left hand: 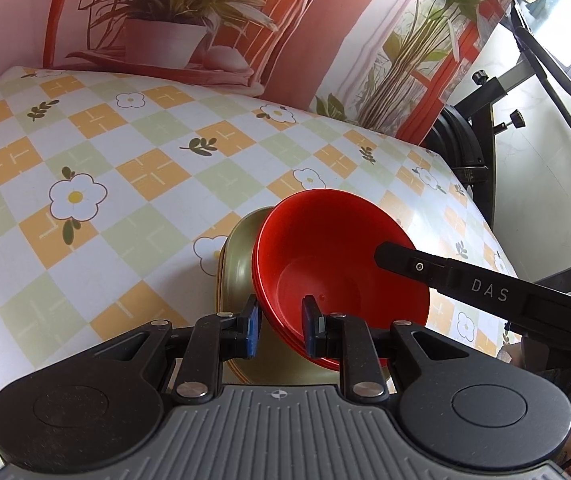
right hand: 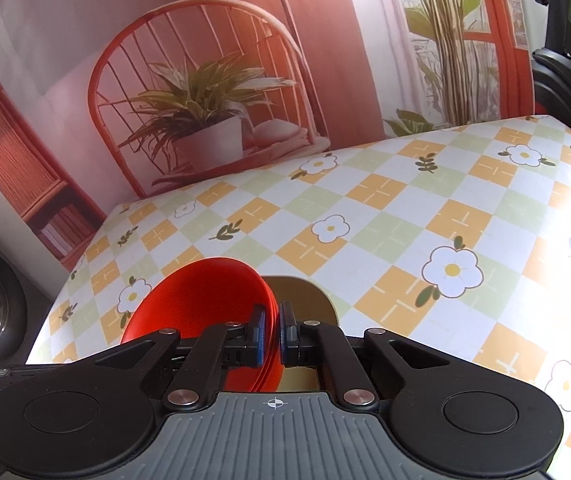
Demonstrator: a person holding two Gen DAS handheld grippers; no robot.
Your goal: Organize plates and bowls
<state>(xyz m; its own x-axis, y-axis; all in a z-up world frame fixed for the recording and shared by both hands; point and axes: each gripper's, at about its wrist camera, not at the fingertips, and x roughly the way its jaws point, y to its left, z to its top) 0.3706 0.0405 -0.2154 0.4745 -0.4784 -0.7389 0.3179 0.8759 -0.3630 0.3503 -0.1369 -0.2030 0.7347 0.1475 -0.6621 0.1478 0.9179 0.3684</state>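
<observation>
Red bowls sit tilted on olive plates.

Flower-checked tablecloth, printed backdrop of potted plant and chair, black stand

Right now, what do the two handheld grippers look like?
Both look alike: the left gripper and the right gripper have black linkage arms with silver pivot pins, blue finger pads, round black discs on each side and a ribbed grey base with a crosshair mark. One finger, seen from the left camera, bears white letters "DAS".
</observation>
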